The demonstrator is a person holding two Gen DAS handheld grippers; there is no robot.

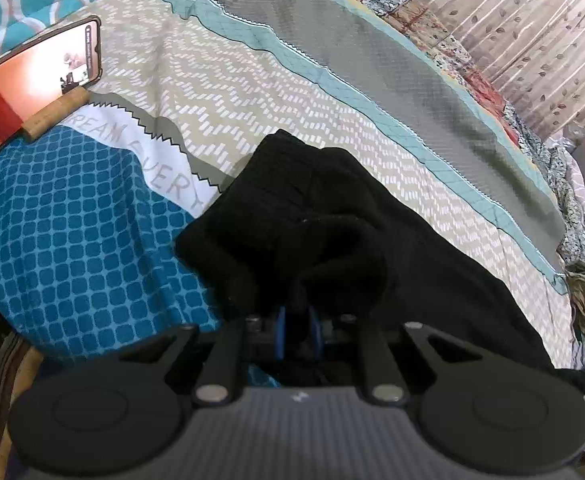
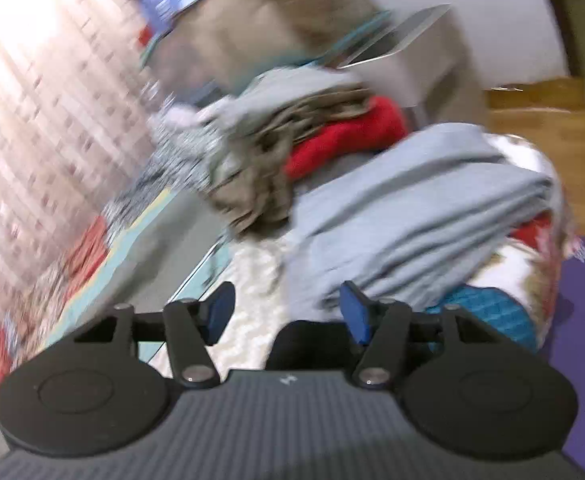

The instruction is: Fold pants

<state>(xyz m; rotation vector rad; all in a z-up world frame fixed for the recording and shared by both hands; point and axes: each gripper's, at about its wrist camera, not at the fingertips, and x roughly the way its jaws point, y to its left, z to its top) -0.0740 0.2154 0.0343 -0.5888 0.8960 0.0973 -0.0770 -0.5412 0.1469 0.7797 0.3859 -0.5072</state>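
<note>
Your left gripper (image 1: 298, 330) has its blue fingers pinched narrow on a bunched edge of the one pair of black fabric pants (image 1: 332, 220), which lies on the patterned bed quilt (image 1: 252, 92), so you seem mid-fold. Your right gripper (image 2: 286, 314), fingers wide and empty, faces a blurred pile of clothes (image 2: 392, 200); next it likely needs the other corner. One propped phone (image 1: 36, 80) stands beyond.

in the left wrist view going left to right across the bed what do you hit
phone → blue checked bedding → black pants held by the left gripper → grey quilt stripe → curtain
</note>
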